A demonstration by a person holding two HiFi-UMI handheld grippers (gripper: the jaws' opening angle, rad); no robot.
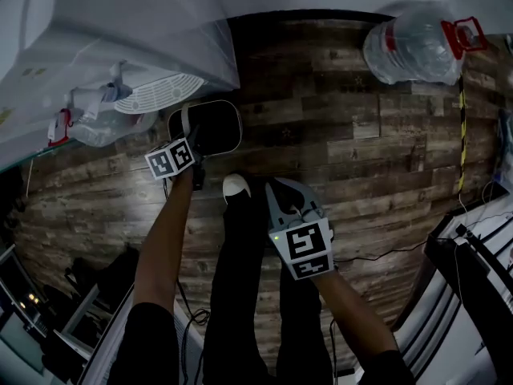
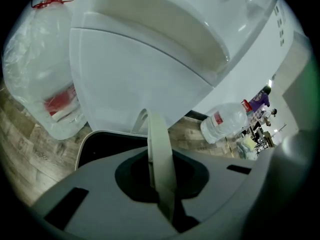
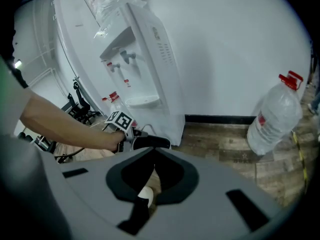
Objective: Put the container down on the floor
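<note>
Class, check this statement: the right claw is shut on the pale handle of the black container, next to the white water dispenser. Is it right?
No. It is the left claw that is shut on the pale handle of the black container, next to the white water dispenser, as the left gripper view shows. The right claw is shut and empty.

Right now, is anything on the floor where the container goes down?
Nothing I can see. The container hangs by its handle from the left gripper over wooden floor; the water dispenser stands close beside it.
</note>
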